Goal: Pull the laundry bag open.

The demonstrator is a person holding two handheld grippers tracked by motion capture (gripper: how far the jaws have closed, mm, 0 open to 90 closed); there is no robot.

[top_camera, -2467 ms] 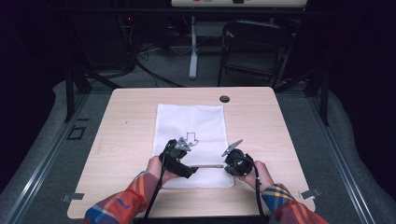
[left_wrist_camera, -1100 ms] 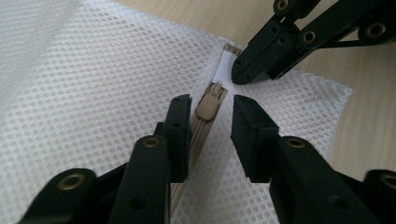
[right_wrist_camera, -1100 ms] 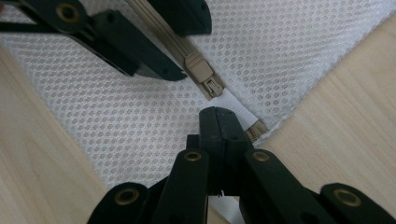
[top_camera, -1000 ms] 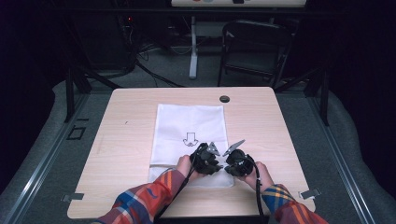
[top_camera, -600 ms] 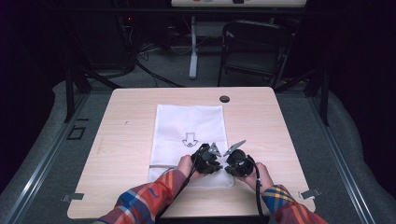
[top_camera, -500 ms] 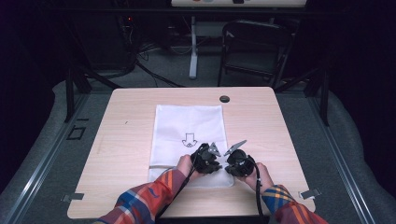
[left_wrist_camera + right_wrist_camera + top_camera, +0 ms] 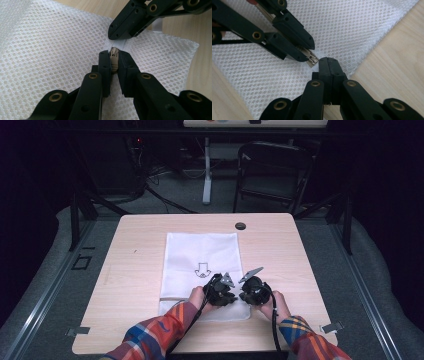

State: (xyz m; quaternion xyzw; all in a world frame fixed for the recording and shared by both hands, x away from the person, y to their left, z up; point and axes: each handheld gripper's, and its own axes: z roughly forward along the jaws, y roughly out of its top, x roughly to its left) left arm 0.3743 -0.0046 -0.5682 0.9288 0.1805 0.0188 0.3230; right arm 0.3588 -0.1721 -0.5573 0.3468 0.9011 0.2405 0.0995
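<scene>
My left gripper (image 7: 114, 58) clenches a ridged beige zipper pull (image 7: 114, 58) on the white honeycomb mesh bag (image 7: 200, 257); my right gripper (image 7: 328, 61) pinches its hem shut.

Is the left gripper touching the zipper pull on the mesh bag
Touching. The left gripper view shows the left gripper pinching the zipper pull.

A white mesh bag (image 7: 201, 270) lies flat on the wooden table (image 7: 130, 270), a black arrow (image 7: 203, 269) printed at its middle. At the bag's five o'clock corner the left gripper (image 7: 221, 290) and right gripper (image 7: 251, 290) sit just beside each other — plaid sleeves (image 7: 160, 335) entering from six o'clock.
</scene>
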